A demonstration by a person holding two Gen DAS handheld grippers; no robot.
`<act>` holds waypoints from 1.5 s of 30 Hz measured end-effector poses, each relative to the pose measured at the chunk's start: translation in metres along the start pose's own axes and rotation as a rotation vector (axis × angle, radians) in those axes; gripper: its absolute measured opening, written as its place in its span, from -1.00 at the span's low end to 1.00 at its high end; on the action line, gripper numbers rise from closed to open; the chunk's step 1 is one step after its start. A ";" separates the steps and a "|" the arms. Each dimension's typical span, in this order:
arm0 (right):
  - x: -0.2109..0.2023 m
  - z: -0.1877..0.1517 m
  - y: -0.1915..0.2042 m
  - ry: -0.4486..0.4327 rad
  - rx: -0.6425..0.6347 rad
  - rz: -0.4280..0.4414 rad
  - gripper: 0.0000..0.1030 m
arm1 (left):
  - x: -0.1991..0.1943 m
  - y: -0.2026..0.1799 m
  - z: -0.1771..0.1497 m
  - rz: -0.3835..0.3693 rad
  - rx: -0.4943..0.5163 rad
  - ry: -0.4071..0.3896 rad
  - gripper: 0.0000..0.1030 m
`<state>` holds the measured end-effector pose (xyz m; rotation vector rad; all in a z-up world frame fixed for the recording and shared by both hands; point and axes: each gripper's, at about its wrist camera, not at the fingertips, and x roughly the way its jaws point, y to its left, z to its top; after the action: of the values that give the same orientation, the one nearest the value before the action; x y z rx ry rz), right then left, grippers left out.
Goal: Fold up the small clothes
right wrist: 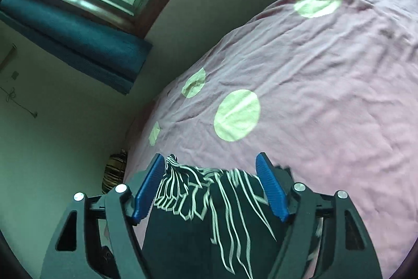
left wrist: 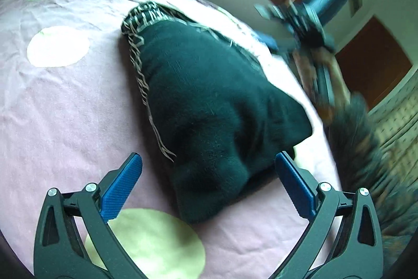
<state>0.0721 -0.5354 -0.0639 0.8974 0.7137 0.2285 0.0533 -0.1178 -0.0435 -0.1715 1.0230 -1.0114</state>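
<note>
The dark green cloth with pale stripes lies in a bundle on the pink bed sheet, in the middle of the left wrist view. I think it rests there so it can be folded flat. Its long side runs from the upper left to the lower right. The left gripper is wide open, near the low end, holding nothing. The right gripper is open too, with the striped end loose between its blue pads.
</note>
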 end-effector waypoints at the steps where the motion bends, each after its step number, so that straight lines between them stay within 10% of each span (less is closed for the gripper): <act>1: -0.014 -0.011 -0.010 -0.017 0.029 0.009 0.44 | -0.005 0.003 0.002 0.002 -0.008 -0.011 0.96; 13: -0.023 -0.118 -0.076 0.086 0.248 0.141 0.47 | 0.023 0.036 0.044 -0.025 -0.077 0.009 0.96; 25: 0.034 -0.107 -0.048 0.178 0.190 0.168 0.60 | 0.060 0.056 0.074 -0.182 -0.130 0.055 0.96; 31: 0.016 -0.103 -0.046 0.168 0.115 0.032 0.58 | 0.060 0.062 0.072 -0.196 -0.124 0.082 0.96; 37: 0.045 -0.097 -0.058 0.181 0.279 0.317 0.63 | 0.072 0.072 0.075 -0.263 -0.189 0.105 0.96; 45: 0.068 -0.091 -0.030 0.211 0.114 0.203 0.36 | 0.078 0.067 0.074 -0.257 -0.185 0.108 0.96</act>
<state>0.0603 -0.4647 -0.1574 1.0656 0.8372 0.4717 0.1626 -0.1634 -0.0883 -0.4126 1.2157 -1.1668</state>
